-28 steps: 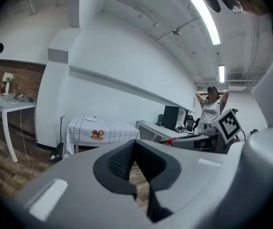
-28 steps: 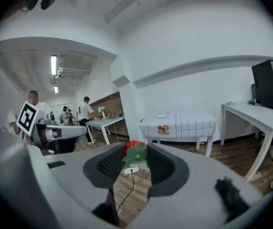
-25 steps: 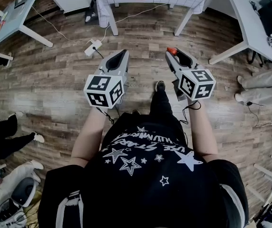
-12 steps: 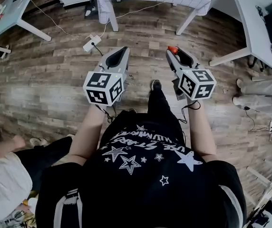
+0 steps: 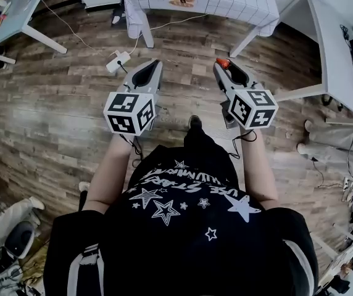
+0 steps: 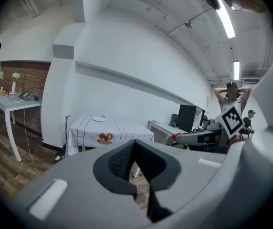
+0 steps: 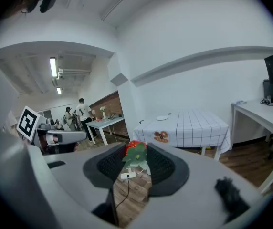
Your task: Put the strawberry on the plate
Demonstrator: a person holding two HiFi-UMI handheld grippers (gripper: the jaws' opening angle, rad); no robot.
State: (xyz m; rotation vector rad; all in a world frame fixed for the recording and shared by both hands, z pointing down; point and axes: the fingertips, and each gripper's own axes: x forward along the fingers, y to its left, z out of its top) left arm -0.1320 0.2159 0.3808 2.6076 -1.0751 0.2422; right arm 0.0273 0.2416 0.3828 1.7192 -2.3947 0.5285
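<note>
A red strawberry (image 7: 135, 151) with green leaves sits pinched at the tips of my right gripper (image 7: 135, 157); in the head view the strawberry (image 5: 222, 62) shows as a red spot at the tip of the right gripper (image 5: 223, 66). My left gripper (image 5: 153, 65) is held level beside it, jaws closed together with nothing in them; in the left gripper view (image 6: 134, 144) the tips meet. A small white plate (image 7: 162, 118) lies on the checked tablecloth table (image 7: 194, 128) ahead, the plate (image 6: 99, 119) also visible on the table (image 6: 112, 128) in the left gripper view.
A white power strip (image 5: 118, 61) with cable lies on the wooden floor ahead of the left gripper. White desks stand at left (image 5: 10, 17) and right (image 5: 337, 42). People stand near the far desk (image 7: 81, 111), and seated legs (image 5: 331, 137) show at right.
The checked table has come nearer in the head view as the person walks forward. Both grippers keep their pose. A person crouched at lower left has moved out.
</note>
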